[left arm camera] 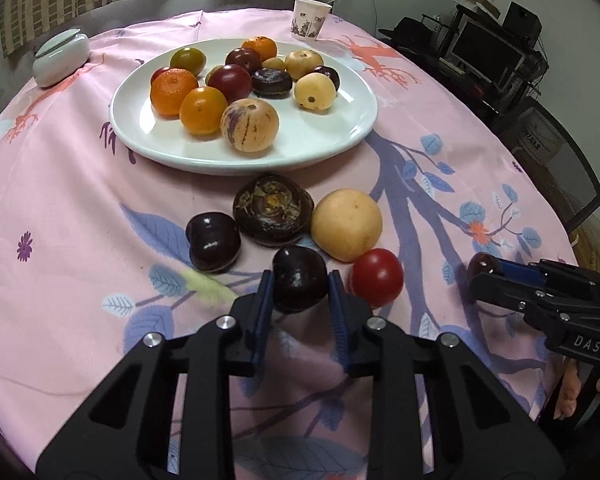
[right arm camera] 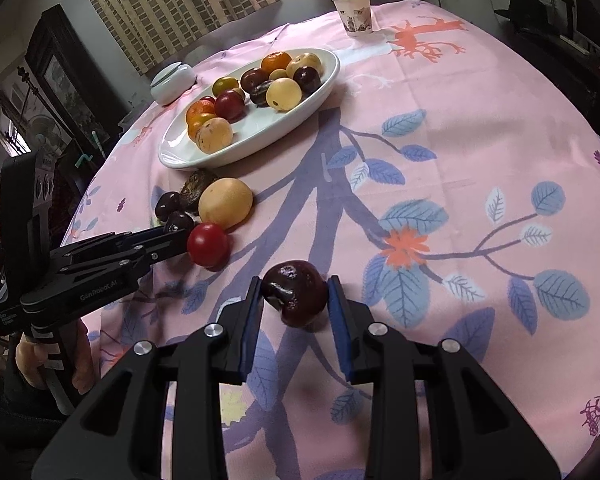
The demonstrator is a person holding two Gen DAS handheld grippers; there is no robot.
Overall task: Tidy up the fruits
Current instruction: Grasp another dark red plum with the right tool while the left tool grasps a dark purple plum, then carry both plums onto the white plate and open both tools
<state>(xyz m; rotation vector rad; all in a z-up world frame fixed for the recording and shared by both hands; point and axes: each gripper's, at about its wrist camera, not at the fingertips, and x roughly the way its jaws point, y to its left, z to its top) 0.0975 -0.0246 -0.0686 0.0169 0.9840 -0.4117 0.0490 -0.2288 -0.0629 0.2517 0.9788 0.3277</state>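
Pink leaf-print tablecloth (left arm camera: 80, 200), white oval plate (left arm camera: 340, 140) of mixed fruit. Left gripper (left arm camera: 300, 280) clamps a dark purple plum (left arm camera: 300, 278) (on cloth, before the plate); right gripper (right arm camera: 294, 286) clamps another dark red plum (right arm camera: 296, 298).

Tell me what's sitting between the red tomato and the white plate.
The yellow round fruit lies between the tomato and the plate, clear in the left wrist view.

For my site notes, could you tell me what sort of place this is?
Probably a lived-in home room: a round table under a pink floral tablecloth, curtains at a window, and a desk with a monitor.
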